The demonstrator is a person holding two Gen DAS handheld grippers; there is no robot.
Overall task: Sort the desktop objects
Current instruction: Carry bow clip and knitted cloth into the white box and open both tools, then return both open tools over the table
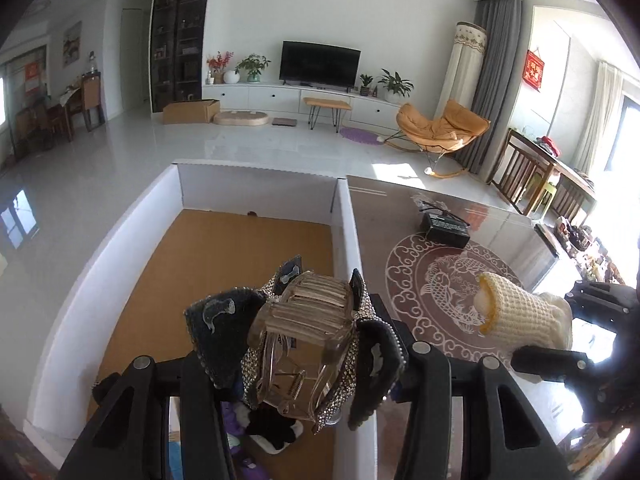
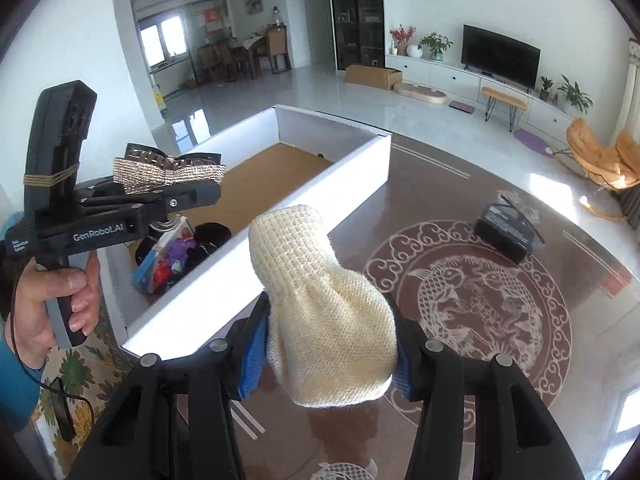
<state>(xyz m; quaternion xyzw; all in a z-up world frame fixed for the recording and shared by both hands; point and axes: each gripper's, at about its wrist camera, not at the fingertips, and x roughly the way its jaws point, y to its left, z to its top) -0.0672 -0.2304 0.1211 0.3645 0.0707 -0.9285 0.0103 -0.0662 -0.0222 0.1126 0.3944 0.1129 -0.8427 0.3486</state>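
Two tools loaded at once. Left tool [image 1: 304, 364] is clamped on a rhinestone-trimmed bow hair clip [image 1: 308, 332], lower centre of the left wrist view; the clear claw part sits between the fingers and the dark bow wings splay out past both fingers. It hangs over the white box [image 1: 344, 216], close to the box's right-hand wall; in the right wrist view the same tool [image 2: 176, 196] appears at mid left, over the box's near end. Right tool [image 2: 332, 360] is closed on a cream knitted pouch [image 2: 324, 312], bottom centre of that view, its blue pads pressing the soft knit from both sides, just beside the box wall and above the patterned desk [image 2: 480, 304]. Box already holds a small heap of items [image 2: 176, 256] at its near end. Risks, as judged: clip is held on smooth plastic, so it may twist or slide if tilted; a splayed wing could catch the wall on release and tip the clip onto the desk. Pouch is limp and seems to hold something rounded [image 1: 482, 300] at its open mouth; that could roll out if the mouth dips. Both tools are near each other, so collision possible. Black box [image 2: 506, 232], centre right, lies well apart.
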